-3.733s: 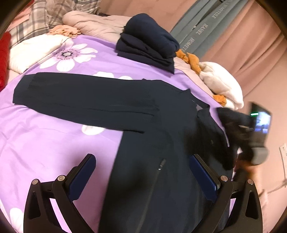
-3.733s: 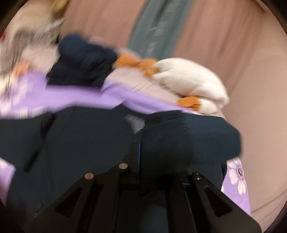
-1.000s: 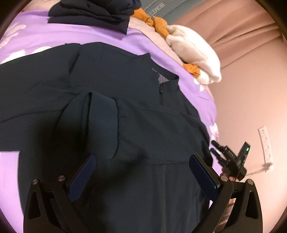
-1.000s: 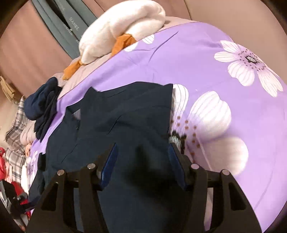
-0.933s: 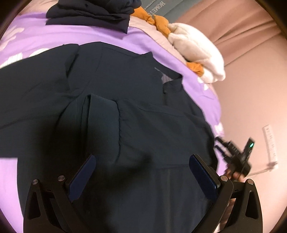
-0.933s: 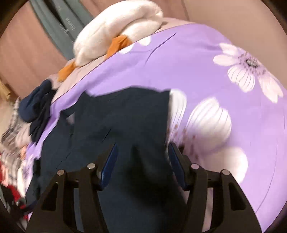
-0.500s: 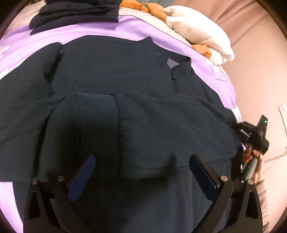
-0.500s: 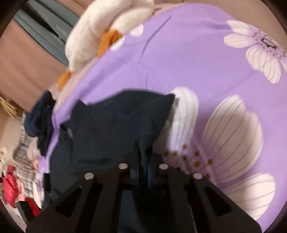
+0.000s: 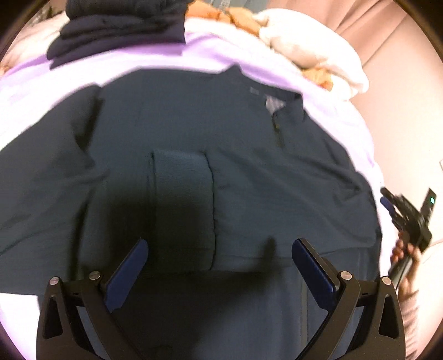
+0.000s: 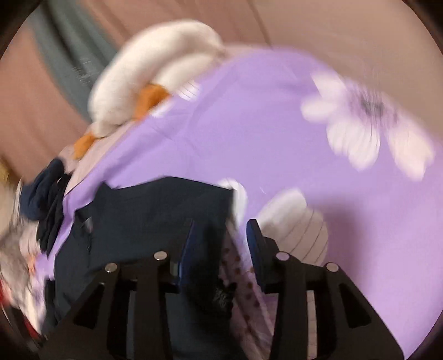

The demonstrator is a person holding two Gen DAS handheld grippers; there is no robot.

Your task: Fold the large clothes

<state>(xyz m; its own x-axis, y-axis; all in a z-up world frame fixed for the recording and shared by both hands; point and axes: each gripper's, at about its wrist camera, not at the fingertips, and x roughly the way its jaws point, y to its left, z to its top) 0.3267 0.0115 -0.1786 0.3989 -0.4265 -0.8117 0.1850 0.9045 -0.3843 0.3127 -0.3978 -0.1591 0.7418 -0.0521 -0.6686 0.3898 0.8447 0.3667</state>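
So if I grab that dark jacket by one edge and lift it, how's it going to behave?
The dark jacket will probably drape and sag, since it lies creased on the purple bedspread. The folded-over sleeve likely slides off when lifted. It looks thin, so fairly light.

Bare purple bedsheet (image 10: 277, 133) right of navy jacket (image 9: 249, 166): open passage. Far side blocked: folded dark clothes stack (image 9: 119, 25), white-and-orange plush (image 10: 155, 74). Folded sleeve cuff (image 9: 182, 193) lies across jacket middle.
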